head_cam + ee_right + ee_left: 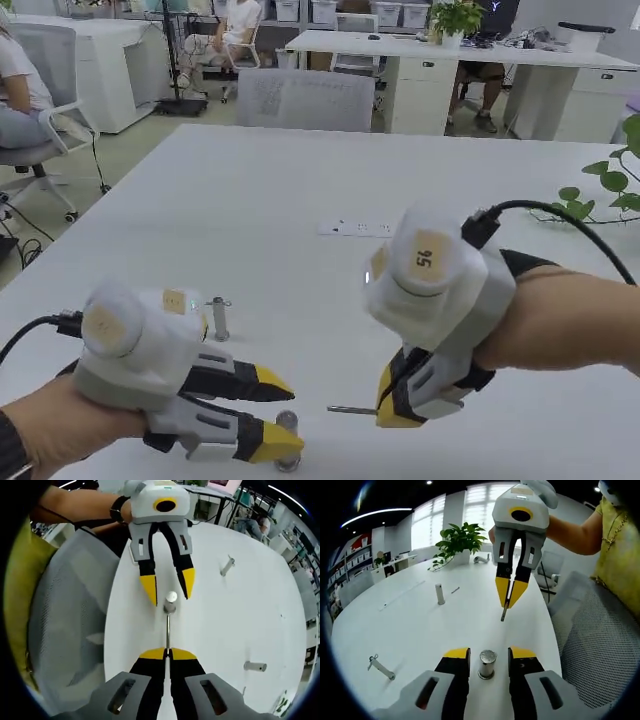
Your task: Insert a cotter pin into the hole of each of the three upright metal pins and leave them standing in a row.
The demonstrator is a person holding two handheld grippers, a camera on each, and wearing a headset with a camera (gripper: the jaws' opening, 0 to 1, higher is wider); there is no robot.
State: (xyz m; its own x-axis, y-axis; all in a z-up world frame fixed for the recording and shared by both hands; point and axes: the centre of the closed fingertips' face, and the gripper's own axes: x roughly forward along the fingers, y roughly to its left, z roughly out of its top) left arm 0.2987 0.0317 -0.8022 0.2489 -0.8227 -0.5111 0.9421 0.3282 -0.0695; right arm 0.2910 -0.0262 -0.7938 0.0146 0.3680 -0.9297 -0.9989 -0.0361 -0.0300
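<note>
Upright metal pin (487,663) near the white table's (420,630) edge, between the wide-open jaws of the left gripper (169,587), a gap on both sides, thin cotter pin (168,630) clamped in the closed right gripper (168,654), tip pointing close to the metal pin.

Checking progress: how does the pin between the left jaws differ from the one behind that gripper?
The near pin has a bare head; the far pin carries a fitted cotter pin crosswise. The near pin stands between the open jaws of the left gripper; the far pin stands free. The right gripper aims its held cotter pin at the near pin, not the far pin. Both stand upright on the white table.
</note>
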